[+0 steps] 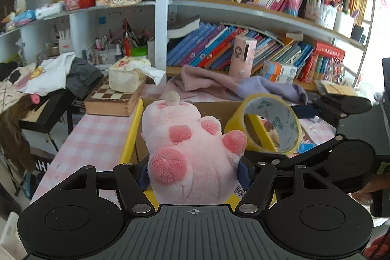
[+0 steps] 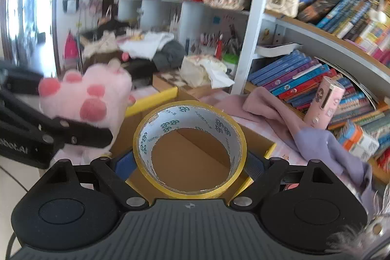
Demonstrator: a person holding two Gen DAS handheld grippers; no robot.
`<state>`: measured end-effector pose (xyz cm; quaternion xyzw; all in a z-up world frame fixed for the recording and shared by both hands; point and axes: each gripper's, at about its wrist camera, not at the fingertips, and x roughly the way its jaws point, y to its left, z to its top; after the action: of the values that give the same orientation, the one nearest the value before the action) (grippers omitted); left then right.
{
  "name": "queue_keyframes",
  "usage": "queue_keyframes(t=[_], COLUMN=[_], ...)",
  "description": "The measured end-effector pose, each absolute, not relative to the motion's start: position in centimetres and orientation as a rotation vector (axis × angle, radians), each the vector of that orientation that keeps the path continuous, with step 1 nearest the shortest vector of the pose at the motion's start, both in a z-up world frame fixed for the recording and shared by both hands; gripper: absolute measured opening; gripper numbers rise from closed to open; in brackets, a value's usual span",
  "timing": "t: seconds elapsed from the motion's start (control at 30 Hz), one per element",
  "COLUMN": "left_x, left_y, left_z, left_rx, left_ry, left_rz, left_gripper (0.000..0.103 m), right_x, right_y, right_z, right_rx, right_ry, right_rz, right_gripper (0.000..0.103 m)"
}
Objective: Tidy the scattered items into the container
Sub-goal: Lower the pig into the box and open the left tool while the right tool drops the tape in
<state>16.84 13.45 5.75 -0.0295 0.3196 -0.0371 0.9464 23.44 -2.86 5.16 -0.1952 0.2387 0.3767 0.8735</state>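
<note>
Left wrist view: the left gripper [image 1: 195, 174] is clamped on a pink plush paw [image 1: 187, 152], held pads-up above the near yellow rim of the cardboard box [image 1: 131, 133] on the checked table [image 1: 97, 135]. To its right, the tape roll [image 1: 268, 123] hangs in the other tool over the same box. To drop the paw cleanly, the hand likely needs to carry it further past the rim, so that it falls inside rather than catching the edge.

Right wrist view: the right gripper [image 2: 190, 162] pinches the tape roll [image 2: 190, 150] by its outer sides, with the box floor [image 2: 190, 155] showing through the core. The roll looks well placed over the opening; lowering it before letting go should stop it bouncing or rolling out. The paw [image 2: 85, 99] sits at left, near the box's left wall, so the two tools should release apart, not crossing.
</note>
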Motion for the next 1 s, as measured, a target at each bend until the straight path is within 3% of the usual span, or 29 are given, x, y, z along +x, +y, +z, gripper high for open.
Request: queue_keyframes(t=[0.5, 0.73, 1.0], left_x=[29.2, 32.9, 33.7], left_y=[13.9, 14.2, 13.3], left_z=[1.1, -1.6, -2.2], left_rx=[0.038, 0.105, 0.202], left_ry=[0.921, 1.026, 1.023], left_rz=[-0.187, -0.165, -0.156], left_gripper=[0.068, 0.071, 0.079], right_x=[31.7, 33.9, 34.1], right_y=[4.3, 5.3, 5.5], right_z=[-2.5, -3.4, -3.3], right_rx=[-0.884, -0.960, -0.963], right_ry=[0.602, 0.658, 0.673], right_rz=[0.901, 0.913, 0.902], right_gripper=[0.090, 0.090, 0.091])
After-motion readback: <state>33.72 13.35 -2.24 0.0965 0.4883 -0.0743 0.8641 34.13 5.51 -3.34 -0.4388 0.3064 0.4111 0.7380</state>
